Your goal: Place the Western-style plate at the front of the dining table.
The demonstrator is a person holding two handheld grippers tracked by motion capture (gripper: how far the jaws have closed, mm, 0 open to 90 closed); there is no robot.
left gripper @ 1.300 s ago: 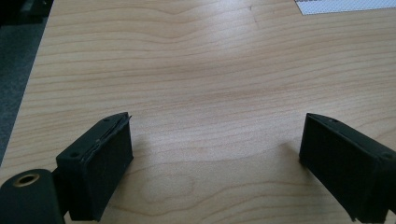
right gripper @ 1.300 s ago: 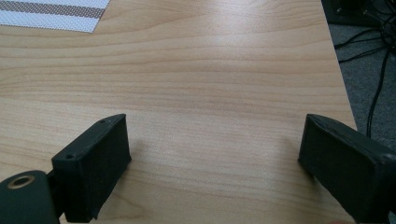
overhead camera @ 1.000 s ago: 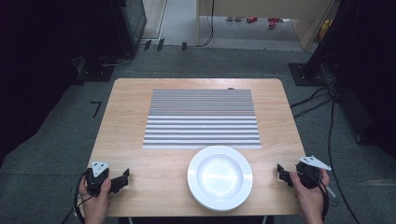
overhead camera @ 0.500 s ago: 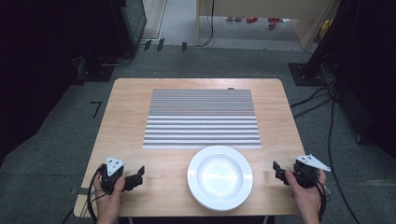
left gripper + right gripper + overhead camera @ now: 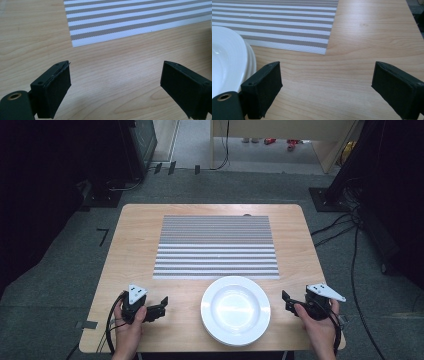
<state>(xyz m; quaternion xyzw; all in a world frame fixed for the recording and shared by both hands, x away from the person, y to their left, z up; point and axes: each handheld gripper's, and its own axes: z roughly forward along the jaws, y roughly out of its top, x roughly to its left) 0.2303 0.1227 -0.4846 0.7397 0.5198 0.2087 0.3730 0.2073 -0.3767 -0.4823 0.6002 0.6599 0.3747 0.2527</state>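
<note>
I am holding my left gripper [image 5: 159, 307] low over the table [image 5: 135, 245] near its front left corner, jaws spread wide with nothing between them; in the left gripper view bare wood is showing between the pads [image 5: 58, 90]. I am holding my right gripper [image 5: 287, 301] likewise near the front right corner, jaws also parted and empty, pointing inward.

Between the two grippers the plate [image 5: 235, 309] is sitting at the middle of the front edge, well apart from the left gripper and nearer the right one. In the right gripper view its rim [image 5: 249, 62] is lying just beside my left-hand pad [image 5: 265, 87], not touching. That view is suggesting two stacked rims, though I cannot confirm more than one plate.

Behind it the striped mat [image 5: 216, 246] is lying flat across the table's middle, its front edge just at the plate's far rim.

Assessment: the plate is looking glazed, rigid, fairly heavy, slippery and breakable. I am judging the raised rim the only workable hold, pinched at opposite sides.
</note>
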